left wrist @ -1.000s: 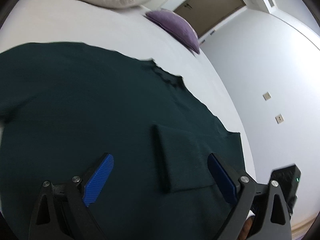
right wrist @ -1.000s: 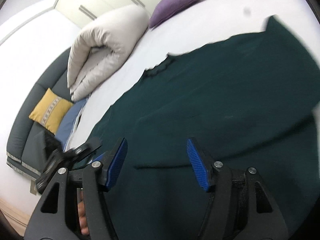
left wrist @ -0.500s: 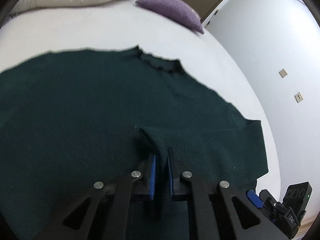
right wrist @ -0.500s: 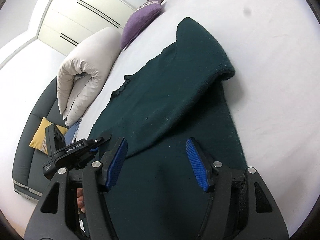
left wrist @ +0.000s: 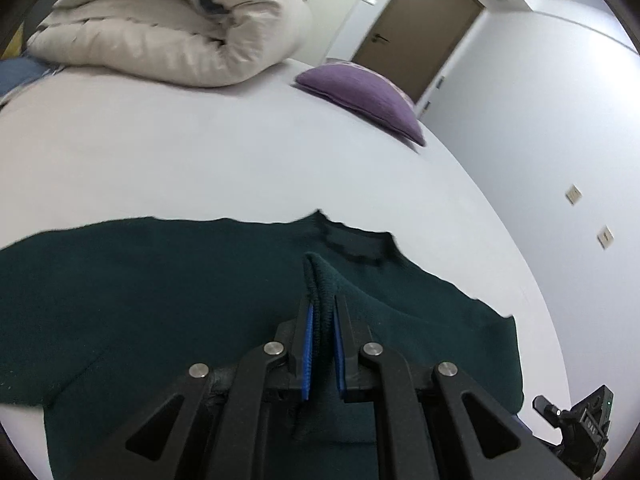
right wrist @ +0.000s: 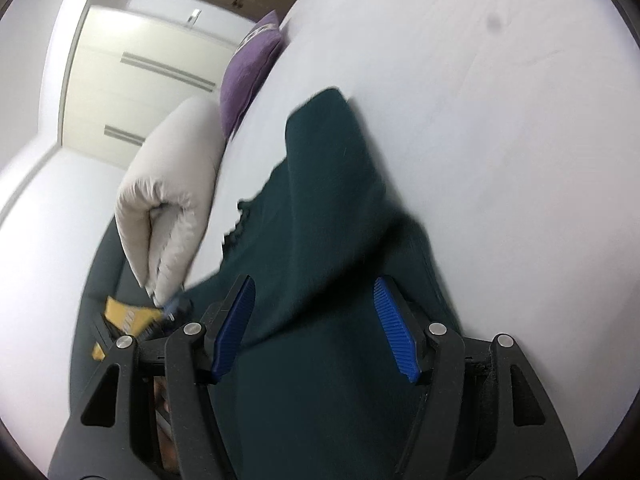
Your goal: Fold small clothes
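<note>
On bed (left wrist: pixel 200 152), left tool (left wrist: pixel 320 320) clamped on sweater (left wrist: pixel 160 280) cuff — carry low across chest; right tool (right wrist: pixel 316 320) spread apart, ready to pin.

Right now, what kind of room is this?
Most likely a bedroom: a dark green sweater lies on a white bed, beside a rolled duvet and purple pillow; closet doors behind.

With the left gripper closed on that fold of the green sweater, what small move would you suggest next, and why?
Probably carry the pinched fold across the body: the left gripper is shut on a ridge of the sweater near the collar, while the right gripper hovers open.
</note>
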A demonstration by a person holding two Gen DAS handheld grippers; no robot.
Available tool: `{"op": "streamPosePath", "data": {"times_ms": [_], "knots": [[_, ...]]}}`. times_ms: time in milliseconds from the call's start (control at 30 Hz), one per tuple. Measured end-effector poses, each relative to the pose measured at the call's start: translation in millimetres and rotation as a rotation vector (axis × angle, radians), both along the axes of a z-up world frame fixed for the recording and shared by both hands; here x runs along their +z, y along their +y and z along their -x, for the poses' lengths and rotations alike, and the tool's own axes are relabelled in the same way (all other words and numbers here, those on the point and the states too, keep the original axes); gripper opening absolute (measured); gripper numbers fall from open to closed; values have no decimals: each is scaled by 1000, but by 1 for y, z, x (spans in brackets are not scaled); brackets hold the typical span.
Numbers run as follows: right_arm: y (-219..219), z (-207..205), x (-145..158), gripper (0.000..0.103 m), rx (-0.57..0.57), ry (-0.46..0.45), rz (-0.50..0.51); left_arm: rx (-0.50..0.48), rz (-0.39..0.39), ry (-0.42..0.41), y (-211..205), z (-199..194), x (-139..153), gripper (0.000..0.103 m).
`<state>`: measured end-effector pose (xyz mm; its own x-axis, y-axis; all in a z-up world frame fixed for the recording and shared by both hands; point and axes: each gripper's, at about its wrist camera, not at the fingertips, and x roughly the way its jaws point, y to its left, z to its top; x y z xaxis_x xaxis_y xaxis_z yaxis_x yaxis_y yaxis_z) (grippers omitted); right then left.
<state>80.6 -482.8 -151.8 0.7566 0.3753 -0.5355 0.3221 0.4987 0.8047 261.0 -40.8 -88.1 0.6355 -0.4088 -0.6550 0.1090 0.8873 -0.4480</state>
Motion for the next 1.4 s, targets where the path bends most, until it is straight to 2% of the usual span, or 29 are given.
{"op": "streamPosePath", "data": {"times_ms": [167,333,500,567,600,667,700,867,933,1000,1067,1100,1133,1267,1400], "knots": [[-25,-12,-5,57,-93,3,-56,38,-1,24,15,7,-25,10],[-40,-8,-15,39,-127,-8,-87,98,31,48,26,14,-42,7],[-41,-5,0,44,-49,-6,-61,89,28,48,27,11,-43,6],[-48,-4,18,44,-38,-33,3,81,33,49,27,9,-45,6],[-53,-5,30,44,-49,-34,75,77,35,49,27,8,-46,6],[-64,-19,47,45,-73,-8,187,72,36,49,27,6,-47,6],[-66,-33,50,45,-52,4,210,71,38,48,27,5,-48,6],[-64,-111,39,45,64,115,353,66,25,43,26,3,-47,6],[-63,-133,31,45,103,125,357,63,19,33,26,1,-46,6],[-57,-151,28,45,132,128,414,59,11,28,25,-1,-46,5],[-54,-158,27,34,151,126,448,55,-1,18,23,-3,-45,5],[-55,-164,26,16,148,154,483,57,-4,13,24,-4,-44,4],[-59,-164,24,9,145,157,486,60,-4,9,24,-4,-44,1],[-61,-158,22,6,118,138,535,79,-6,14,30,-7,-49,1],[-65,-159,11,6,97,119,530,80,-17,27,30,-7,-59,1]]}}
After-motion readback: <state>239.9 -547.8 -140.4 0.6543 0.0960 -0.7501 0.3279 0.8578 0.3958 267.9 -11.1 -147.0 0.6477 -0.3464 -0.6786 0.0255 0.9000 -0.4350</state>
